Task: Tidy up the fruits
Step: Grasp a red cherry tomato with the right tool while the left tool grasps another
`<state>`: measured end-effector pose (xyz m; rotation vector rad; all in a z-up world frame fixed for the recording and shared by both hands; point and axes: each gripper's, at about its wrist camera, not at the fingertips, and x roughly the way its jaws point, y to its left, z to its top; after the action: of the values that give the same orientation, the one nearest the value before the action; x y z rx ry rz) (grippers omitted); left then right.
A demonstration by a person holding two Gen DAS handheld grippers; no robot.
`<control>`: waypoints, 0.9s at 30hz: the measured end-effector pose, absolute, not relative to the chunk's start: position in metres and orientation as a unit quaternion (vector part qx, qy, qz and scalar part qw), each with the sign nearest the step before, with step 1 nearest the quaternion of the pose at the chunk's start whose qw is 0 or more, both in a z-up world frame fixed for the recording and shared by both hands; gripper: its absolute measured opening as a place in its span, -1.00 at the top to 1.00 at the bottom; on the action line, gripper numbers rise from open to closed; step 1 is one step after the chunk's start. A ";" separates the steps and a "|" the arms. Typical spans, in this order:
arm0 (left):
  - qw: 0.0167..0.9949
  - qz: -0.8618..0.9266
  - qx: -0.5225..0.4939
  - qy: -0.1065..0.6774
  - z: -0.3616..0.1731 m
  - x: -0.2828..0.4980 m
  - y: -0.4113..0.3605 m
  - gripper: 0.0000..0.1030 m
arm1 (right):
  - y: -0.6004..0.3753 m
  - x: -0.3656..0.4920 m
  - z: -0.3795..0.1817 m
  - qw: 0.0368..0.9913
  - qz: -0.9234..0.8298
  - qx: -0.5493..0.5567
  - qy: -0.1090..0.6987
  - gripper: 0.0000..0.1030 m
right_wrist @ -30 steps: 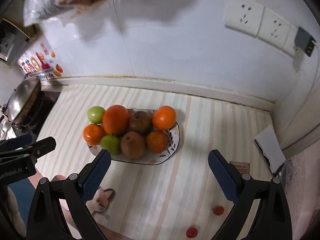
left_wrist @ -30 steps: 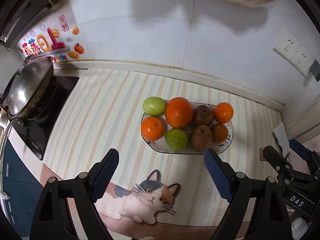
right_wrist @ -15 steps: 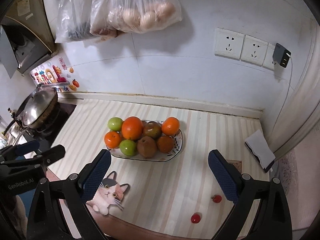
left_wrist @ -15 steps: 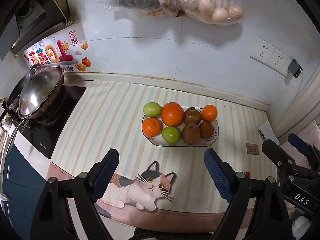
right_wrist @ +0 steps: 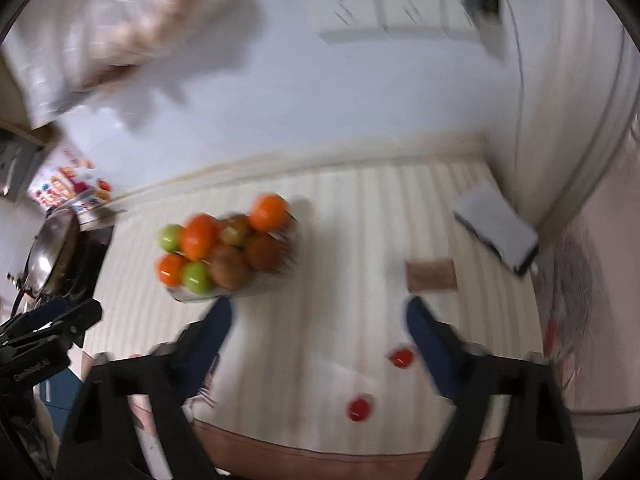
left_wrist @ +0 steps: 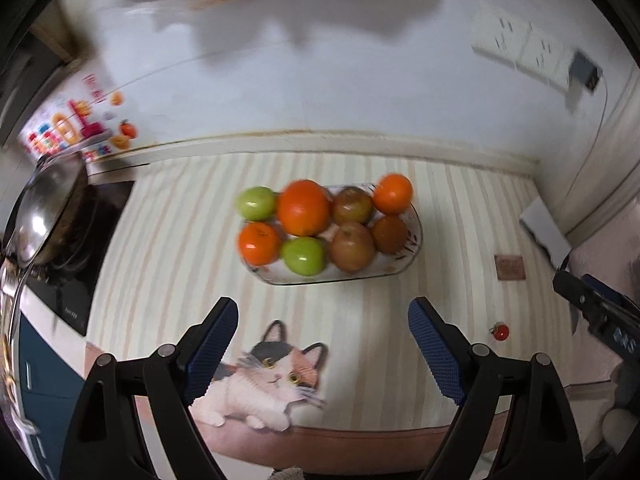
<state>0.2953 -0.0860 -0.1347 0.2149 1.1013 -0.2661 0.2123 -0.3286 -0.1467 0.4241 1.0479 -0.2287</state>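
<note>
From the left wrist view, the left gripper [left_wrist: 322, 346] hangs wide open and empty, facing the glass dish [left_wrist: 416, 240] where oranges, green apples and brown fruit sit packed together, likely lining up a pick. The blurred right wrist view shows the right gripper [right_wrist: 316, 326] equally spread, holding nothing, near two small red fruits [right_wrist: 401, 358] lying loose on the striped counter [right_wrist: 360, 208], well apart from the dish.

Bare counter [left_wrist: 360, 312] before plate [left_wrist: 416, 240]

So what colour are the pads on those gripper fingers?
Dark blue pads, textured, on black arms; clearest in the left wrist view.
</note>
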 end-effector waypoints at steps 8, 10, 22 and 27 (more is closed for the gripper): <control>0.761 -0.171 0.193 0.596 -0.235 0.298 -0.179 -0.69 | -0.399 0.214 -0.256 0.775 -0.112 0.277 0.557 0.09; 0.733 -0.180 0.209 0.622 -0.260 0.292 -0.193 -0.69 | -0.401 0.215 -0.279 0.759 -0.108 0.285 0.576 0.11; 0.664 -0.223 0.228 0.676 -0.305 0.260 -0.224 -0.69 | -0.372 0.212 -0.334 0.743 -0.097 0.237 0.619 0.36; 0.642 -0.276 0.225 0.679 -0.306 0.237 -0.248 -0.69 | -0.384 0.188 -0.330 0.746 -0.115 0.256 0.604 0.42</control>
<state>0.2370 -0.2482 -0.3064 0.5130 1.5467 -0.6283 0.1879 -0.3841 -0.3301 0.5611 1.3224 -0.2509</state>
